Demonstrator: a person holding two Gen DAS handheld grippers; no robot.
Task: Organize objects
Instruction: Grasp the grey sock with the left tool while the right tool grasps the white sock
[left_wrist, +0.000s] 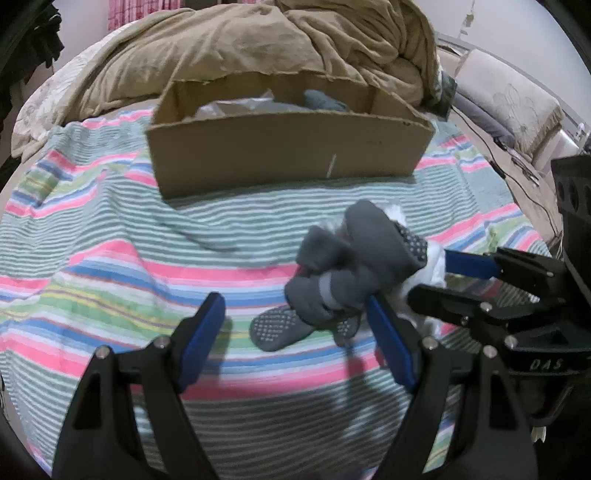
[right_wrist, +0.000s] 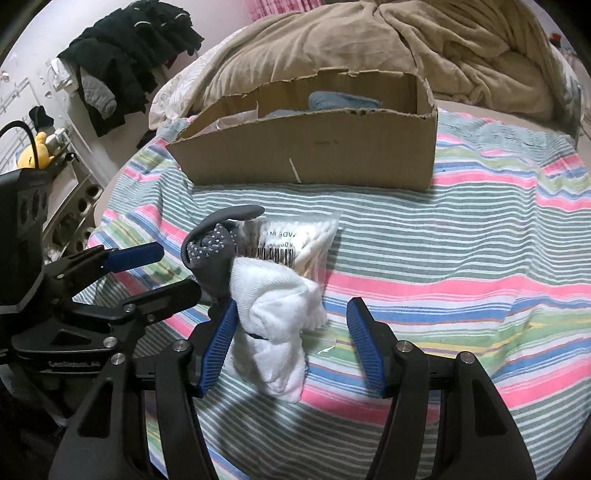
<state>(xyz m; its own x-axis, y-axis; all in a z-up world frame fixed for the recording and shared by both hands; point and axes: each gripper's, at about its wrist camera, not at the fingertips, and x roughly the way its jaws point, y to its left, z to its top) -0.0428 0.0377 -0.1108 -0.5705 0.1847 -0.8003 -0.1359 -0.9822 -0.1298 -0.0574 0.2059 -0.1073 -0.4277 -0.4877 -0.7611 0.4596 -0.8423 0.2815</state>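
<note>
A pile lies on the striped towel in front of an open cardboard box (left_wrist: 288, 147) (right_wrist: 314, 147). It holds grey grip socks (left_wrist: 347, 273) (right_wrist: 210, 254), a bundle of white socks (right_wrist: 280, 314) (left_wrist: 436, 258) and a clear bag of cotton swabs (right_wrist: 295, 243). My left gripper (left_wrist: 295, 332) is open, its right finger touching the grey socks. My right gripper (right_wrist: 291, 339) is open, with the white socks between its fingers. The box holds a blue-grey cloth (left_wrist: 325, 101) (right_wrist: 343, 101) and clear plastic (left_wrist: 236, 107).
The striped towel (left_wrist: 129, 258) (right_wrist: 461, 258) covers a bed. A tan blanket (left_wrist: 258, 40) (right_wrist: 406, 40) is heaped behind the box. A pillow (left_wrist: 509, 99) and cables lie at the right. Dark clothes (right_wrist: 129, 62) hang at the left above a shelf with a yellow toy (right_wrist: 35, 151).
</note>
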